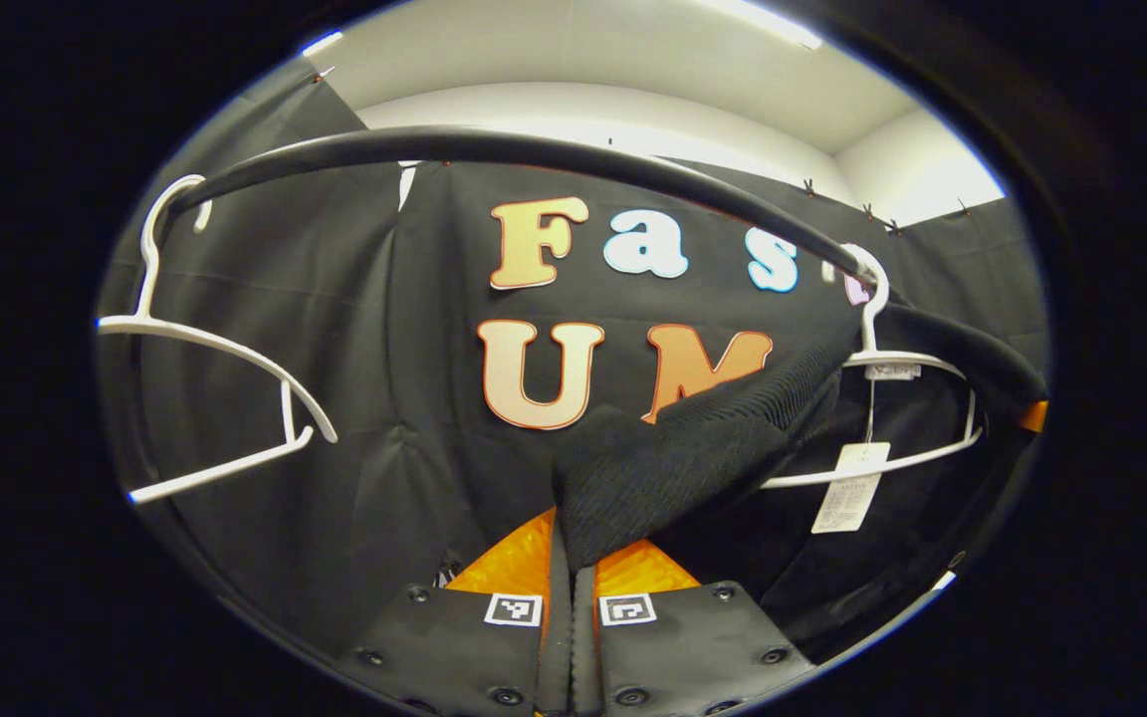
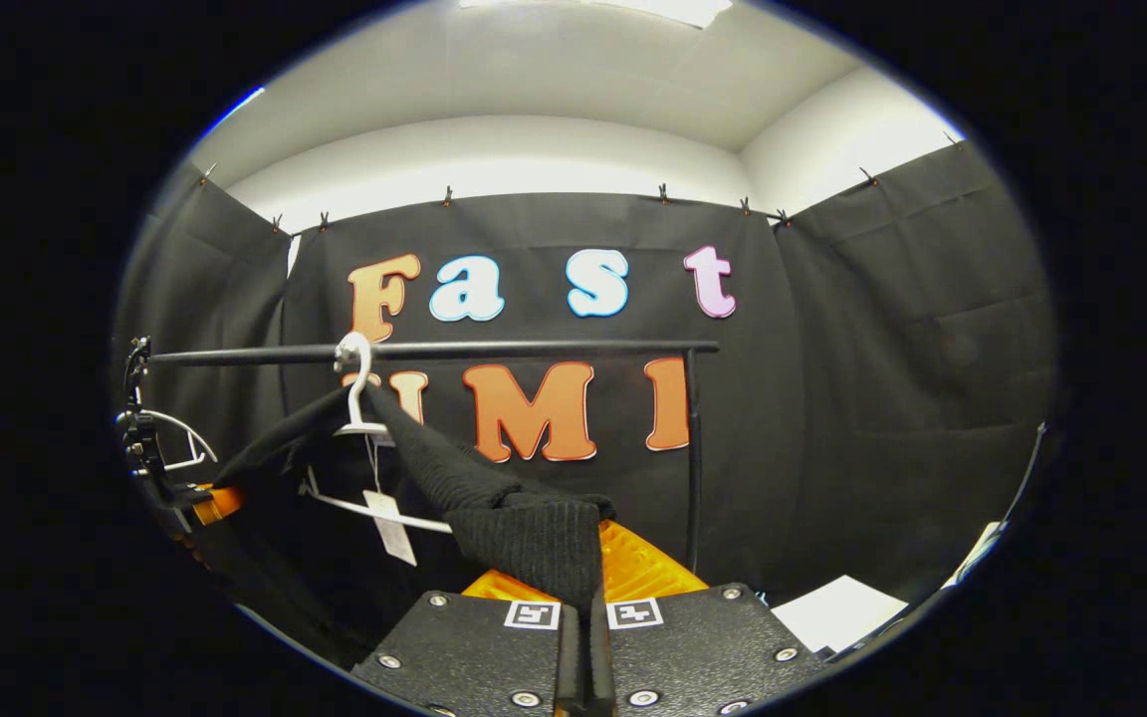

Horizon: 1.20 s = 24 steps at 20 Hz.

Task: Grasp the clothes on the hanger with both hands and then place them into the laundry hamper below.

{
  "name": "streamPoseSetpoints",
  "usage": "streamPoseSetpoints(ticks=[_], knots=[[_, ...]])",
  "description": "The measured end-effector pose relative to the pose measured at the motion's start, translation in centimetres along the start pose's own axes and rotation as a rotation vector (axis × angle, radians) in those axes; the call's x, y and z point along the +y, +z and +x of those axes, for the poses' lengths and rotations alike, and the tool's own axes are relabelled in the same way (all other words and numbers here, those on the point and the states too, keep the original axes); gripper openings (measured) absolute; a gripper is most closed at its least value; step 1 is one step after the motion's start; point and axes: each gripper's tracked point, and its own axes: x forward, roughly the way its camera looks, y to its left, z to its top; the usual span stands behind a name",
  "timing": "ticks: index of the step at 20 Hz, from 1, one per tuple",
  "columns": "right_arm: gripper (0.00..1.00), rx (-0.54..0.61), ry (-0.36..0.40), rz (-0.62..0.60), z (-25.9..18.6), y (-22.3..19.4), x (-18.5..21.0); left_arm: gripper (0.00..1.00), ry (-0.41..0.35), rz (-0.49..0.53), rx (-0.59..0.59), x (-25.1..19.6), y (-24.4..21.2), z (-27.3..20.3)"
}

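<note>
A black knit garment [image 1: 693,448] hangs on a white hanger [image 1: 917,363] from the black rail [image 1: 534,149]. One end of it is pulled down into my left gripper [image 1: 567,563], which is shut on the cloth between its orange fingers [image 1: 509,563]. In the right gripper view the garment [image 2: 524,528] slopes down from the hanger [image 2: 359,398] to my right gripper [image 2: 588,583], also shut on a fold of it. A paper tag [image 2: 389,526] dangles below the hanger. The left gripper [image 2: 207,503] shows at the far left, holding the garment's other end.
An empty white hanger [image 1: 220,398] hangs on the rail's left part. The rail's upright post [image 2: 693,458] stands just right of my right gripper. A white sheet [image 2: 837,609] lies low at the right. Black cloth walls close the booth all around.
</note>
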Motion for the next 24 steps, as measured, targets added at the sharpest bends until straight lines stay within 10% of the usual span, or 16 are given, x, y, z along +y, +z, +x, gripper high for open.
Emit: streamPoseSetpoints(ticks=[12, 24], knots=[[0.02, -0.005, 0.037, -0.042, 7.1, 3.4, -5.3, 0.07, 0.087, 0.03, -0.074, 2.3, 4.0, 0.8], [0.02, 0.12, 0.27, 0.155, 14.4, -5.2, -3.4, 0.07, 0.197, 0.054, -0.032, 4.2, 1.5, 2.6]])
